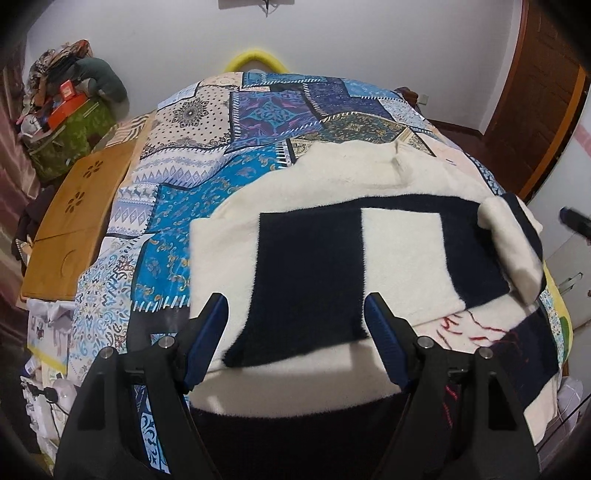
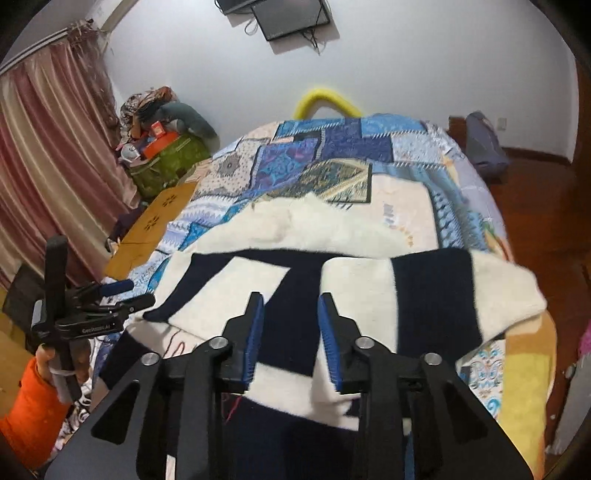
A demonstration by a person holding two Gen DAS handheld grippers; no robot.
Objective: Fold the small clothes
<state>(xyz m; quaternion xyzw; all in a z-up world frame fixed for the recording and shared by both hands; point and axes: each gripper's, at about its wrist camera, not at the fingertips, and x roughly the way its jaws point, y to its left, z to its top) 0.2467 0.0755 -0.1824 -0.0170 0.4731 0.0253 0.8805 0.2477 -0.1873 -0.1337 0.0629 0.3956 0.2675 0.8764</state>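
Cream-and-navy sweater (image 2: 369,280) lies part-folded at bed's (image 2: 461,192) near edge, both tools empty, left tool (image 1: 295,321) wide apart, right tool (image 2: 290,336) narrowly apart; next regrasp an edge.

A bedroom in a home. A bed with a blue patchwork-print quilt (image 2: 332,162) fills the middle of the room. Pink pleated curtains (image 2: 48,155) hang on the left, beside a green fabric box (image 2: 166,166) heaped with clothes and boxes. A dark flat screen (image 2: 291,18) hangs on the white wall, above a brown wooden floor (image 2: 535,184).
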